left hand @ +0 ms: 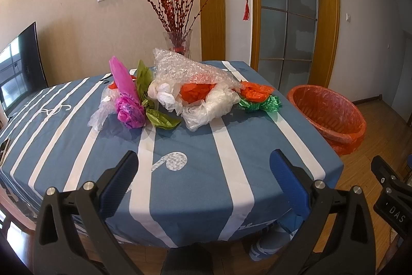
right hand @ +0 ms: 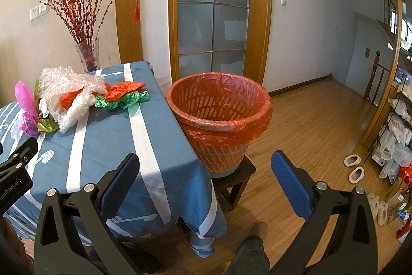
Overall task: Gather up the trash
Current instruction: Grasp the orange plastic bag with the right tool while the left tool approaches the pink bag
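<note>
A heap of trash lies at the far side of the blue striped table (left hand: 195,187): bubble wrap (left hand: 185,68), white plastic bags (left hand: 213,105), orange plastic (left hand: 257,90), green foil (left hand: 262,105), pink wrapping (left hand: 128,105) and olive paper (left hand: 159,119). The heap also shows in the right wrist view (right hand: 77,97). An orange-lined bin (right hand: 219,115) stands on a stool beside the table's right edge; it also shows in the left wrist view (left hand: 327,112). My left gripper (left hand: 203,177) is open and empty above the table's near edge. My right gripper (right hand: 206,179) is open and empty, low, in front of the bin.
A glass vase with red branches (left hand: 179,43) stands behind the heap. A TV (left hand: 20,63) is at the left. A dark stool (right hand: 237,179) bears the bin. Slippers (right hand: 354,166) and a rack of bags (right hand: 396,135) stand on the wood floor at right.
</note>
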Demonstrator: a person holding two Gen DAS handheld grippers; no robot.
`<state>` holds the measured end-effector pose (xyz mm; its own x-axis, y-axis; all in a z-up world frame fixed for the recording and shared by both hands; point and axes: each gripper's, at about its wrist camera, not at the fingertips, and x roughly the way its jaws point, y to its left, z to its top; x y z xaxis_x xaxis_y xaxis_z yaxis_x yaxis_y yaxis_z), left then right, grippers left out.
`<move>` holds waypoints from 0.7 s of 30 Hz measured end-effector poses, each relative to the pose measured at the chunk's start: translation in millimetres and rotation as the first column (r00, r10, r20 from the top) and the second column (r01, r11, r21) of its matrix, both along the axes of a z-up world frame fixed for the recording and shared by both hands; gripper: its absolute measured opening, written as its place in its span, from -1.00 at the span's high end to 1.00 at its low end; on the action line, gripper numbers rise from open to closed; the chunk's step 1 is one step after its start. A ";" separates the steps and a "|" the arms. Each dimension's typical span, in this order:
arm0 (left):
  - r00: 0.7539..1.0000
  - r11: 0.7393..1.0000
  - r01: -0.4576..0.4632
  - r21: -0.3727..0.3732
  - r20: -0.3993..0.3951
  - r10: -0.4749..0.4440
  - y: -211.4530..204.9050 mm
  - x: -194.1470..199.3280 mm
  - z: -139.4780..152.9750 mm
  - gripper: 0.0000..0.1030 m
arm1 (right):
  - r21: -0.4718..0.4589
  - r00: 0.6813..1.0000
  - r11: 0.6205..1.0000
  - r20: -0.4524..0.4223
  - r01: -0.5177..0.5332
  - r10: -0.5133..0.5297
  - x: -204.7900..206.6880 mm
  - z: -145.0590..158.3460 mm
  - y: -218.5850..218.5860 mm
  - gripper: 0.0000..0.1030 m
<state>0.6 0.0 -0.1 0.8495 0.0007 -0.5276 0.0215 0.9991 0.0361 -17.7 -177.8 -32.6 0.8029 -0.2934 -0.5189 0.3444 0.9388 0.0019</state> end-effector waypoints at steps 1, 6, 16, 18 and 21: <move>1.000 1.000 -0.002 0.001 -0.002 0.002 -0.8 -0.3 0.0 -0.93 | -0.001 1.000 1.000 -0.001 0.000 0.000 1.2 -1.6 0.1 -0.97; 1.000 1.000 -0.023 0.017 -0.010 0.024 1.8 4.0 -5.8 -0.93 | -0.002 1.000 1.000 -0.003 -0.007 0.007 6.3 -0.7 0.8 -0.97; 0.996 0.996 -0.084 0.042 -0.028 0.085 28.2 20.1 -14.3 -0.93 | 0.002 0.998 0.998 -0.013 -0.067 0.067 46.8 2.8 6.2 -0.97; 0.993 0.993 -0.107 0.044 -0.040 0.109 40.0 28.9 -15.9 -0.93 | 0.007 0.995 0.996 -0.018 -0.095 0.095 62.4 3.6 10.2 -0.97; 0.987 0.989 -0.146 0.021 -0.061 0.147 60.4 41.1 -17.1 -0.93 | 0.022 0.990 0.990 -0.022 -0.142 0.143 87.8 6.0 18.2 -0.93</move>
<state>41.7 60.3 -17.2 0.8048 0.1320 -0.5787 -0.1222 0.9909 0.0561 70.1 -159.6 -26.6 0.8234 -0.1662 -0.5425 0.2072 0.9782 0.0149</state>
